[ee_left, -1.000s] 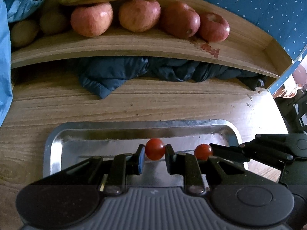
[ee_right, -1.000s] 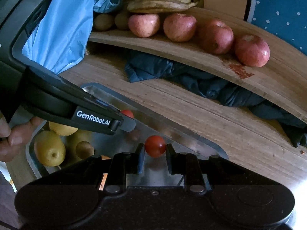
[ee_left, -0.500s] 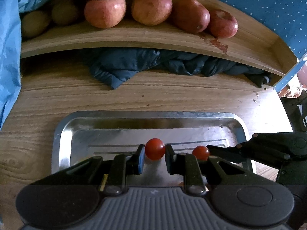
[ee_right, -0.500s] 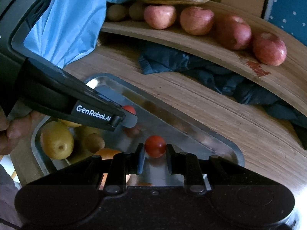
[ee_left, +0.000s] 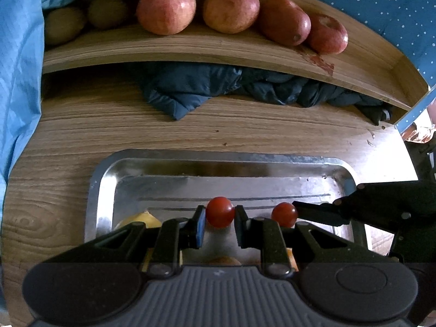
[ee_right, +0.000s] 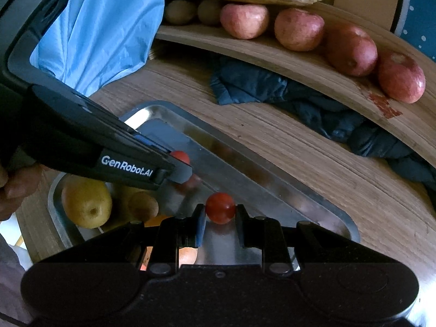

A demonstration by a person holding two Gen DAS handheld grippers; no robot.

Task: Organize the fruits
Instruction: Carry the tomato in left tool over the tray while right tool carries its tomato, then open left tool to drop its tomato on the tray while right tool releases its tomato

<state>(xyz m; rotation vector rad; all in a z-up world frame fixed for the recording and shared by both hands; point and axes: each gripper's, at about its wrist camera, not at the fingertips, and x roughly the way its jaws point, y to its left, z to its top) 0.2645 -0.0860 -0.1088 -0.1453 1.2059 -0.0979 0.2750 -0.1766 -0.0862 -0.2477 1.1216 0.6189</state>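
Left wrist view: the left tool (ee_left: pixel 220 219) is pinching one cherry tomato (ee_left: pixel 220 212) above the metal tray (ee_left: pixel 109 185); just beside it, the right tool (ee_right: pixel 220 216) is pinching another (ee_right: pixel 220 208). Both should be keeping gentle pressure, avoiding collision.

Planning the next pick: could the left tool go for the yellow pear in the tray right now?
Probably not yet. The left tool is shut on a cherry tomato, so it must set that down first. The yellow pear lies uncovered in the metal tray, just beside that tool.

Bare tray floor (ee_left: pixel 245 188) ahead — dark cloth (ee_left: pixel 190 92), low shelf (ee_left: pixel 190 51) beyond.
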